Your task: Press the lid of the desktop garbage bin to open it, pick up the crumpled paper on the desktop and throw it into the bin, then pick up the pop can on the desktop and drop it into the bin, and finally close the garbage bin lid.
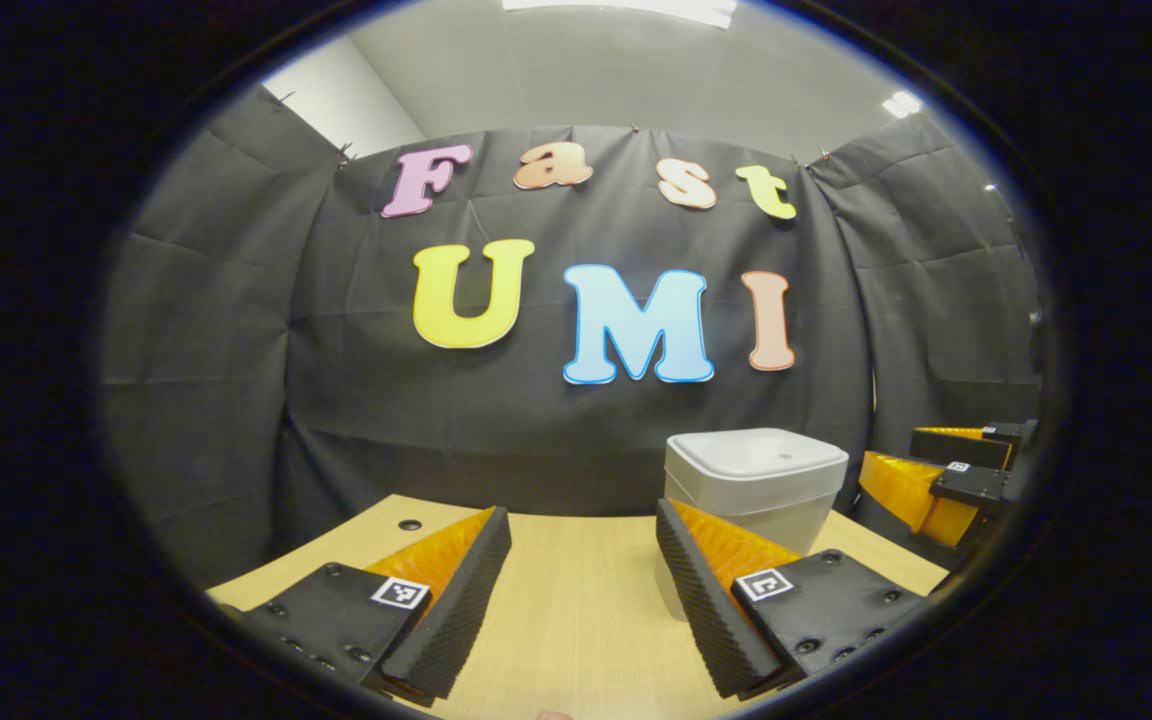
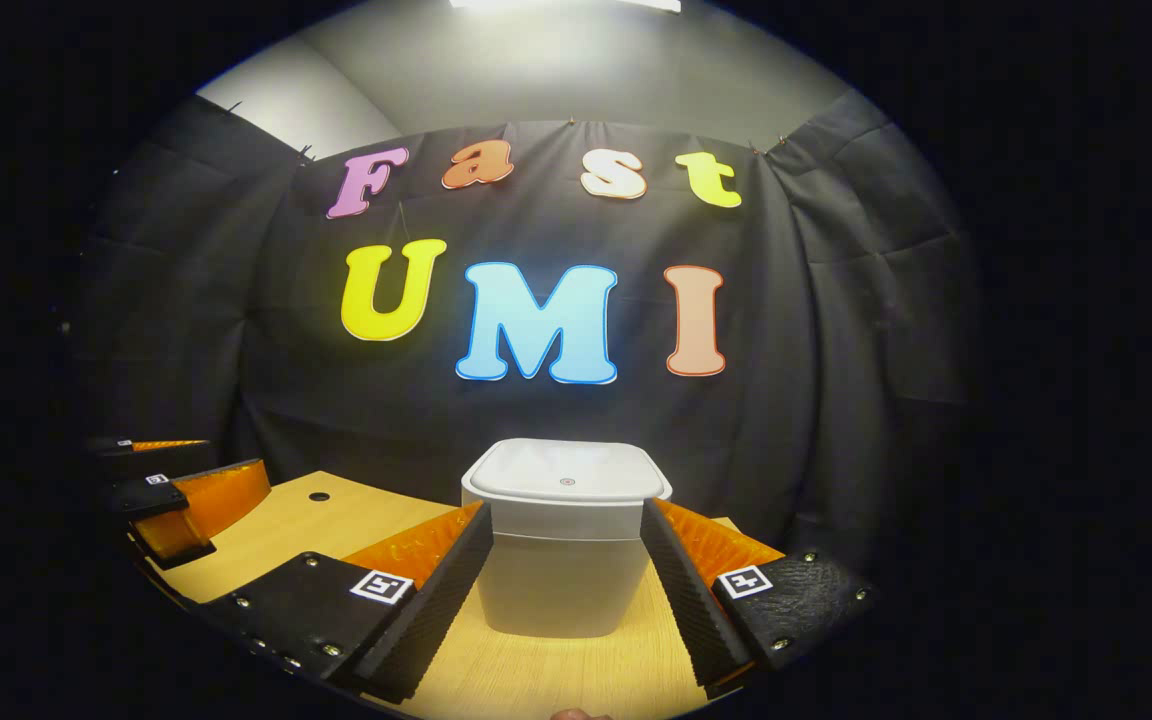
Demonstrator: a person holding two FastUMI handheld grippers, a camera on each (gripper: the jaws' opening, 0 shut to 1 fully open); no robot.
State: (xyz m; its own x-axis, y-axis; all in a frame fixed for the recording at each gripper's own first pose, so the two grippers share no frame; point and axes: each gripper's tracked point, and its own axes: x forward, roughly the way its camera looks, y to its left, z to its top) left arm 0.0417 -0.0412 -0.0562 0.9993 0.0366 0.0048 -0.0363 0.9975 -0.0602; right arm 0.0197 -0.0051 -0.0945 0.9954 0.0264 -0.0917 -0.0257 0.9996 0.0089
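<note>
**Right gripper view: closed bin framed between my spread fingers**

Right gripper view. My right gripper (image 2: 566, 560) stands wide open with nothing held. The garbage bin (image 2: 564, 570) sits straight ahead, centred in the gap between the two jaws; each jaw appears to flank one side wall of the bin, though I cannot tell whether either one touches it. The bin stands upright on the wooden desktop (image 2: 546, 680), its long axis vertical and its body tapering toward the base. The lid (image 2: 566, 472) lies flat and closed on top, facing upward, above the level of the jaw tips. At the far left of this view my left gripper (image 2: 181, 500) is seen near the desktop's left edge, well apart from the bin; its fingers are also parted.

Left gripper view. My left gripper (image 1: 584, 560) is likewise wide open and empty, with bare desktop (image 1: 576, 610) between the jaws. The garbage bin (image 1: 754, 500) lies ahead and off to the right, just beyond the tip of the right-hand jaw, which overlaps the bin's lower left part in the picture; contact cannot be judged. The bin is upright, lid (image 1: 756, 455) shut and level. Farther right, beyond the bin, the right gripper (image 1: 946, 470) appears at the edge of the view.
</note>
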